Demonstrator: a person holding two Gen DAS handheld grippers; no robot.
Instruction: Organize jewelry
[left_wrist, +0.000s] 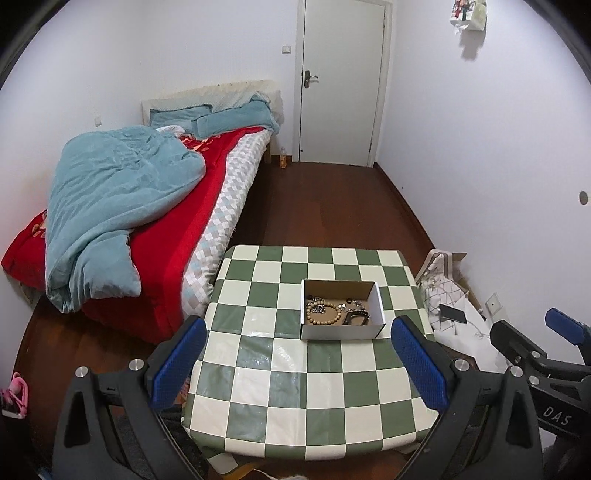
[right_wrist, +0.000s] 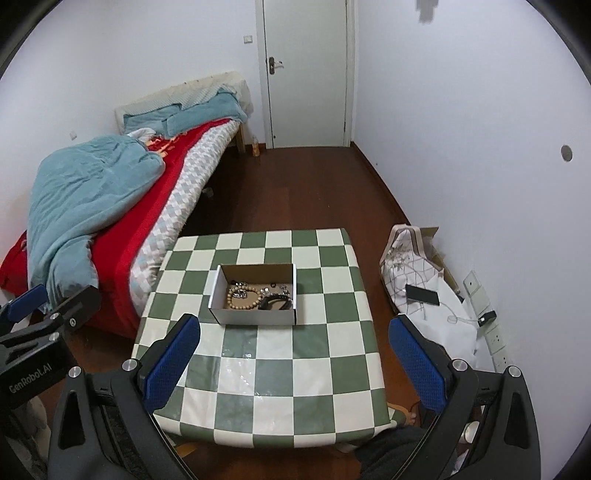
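A small white cardboard box (left_wrist: 338, 330) stands on a green-and-white checked table (left_wrist: 280, 376). Inside lie a wooden bead bracelet (left_wrist: 323, 312), a black bracelet (left_wrist: 356, 317) and some small silver pieces (left_wrist: 354, 303). My left gripper (left_wrist: 299, 365) is open and empty, held above the table's near half, short of the box. In the right wrist view the box (right_wrist: 255, 315) holds the bead bracelet (right_wrist: 242, 295) and the black bracelet (right_wrist: 275, 302). My right gripper (right_wrist: 293, 363) is open and empty, also above the near half. Each gripper shows at the edge of the other's view.
A bed (left_wrist: 155, 221) with a teal quilt and red blanket touches the table's left side. A white patterned bag (right_wrist: 417, 280) with a black phone (right_wrist: 423, 294) on it lies on the floor at the right, by wall sockets. A closed door (left_wrist: 341, 81) is at the back.
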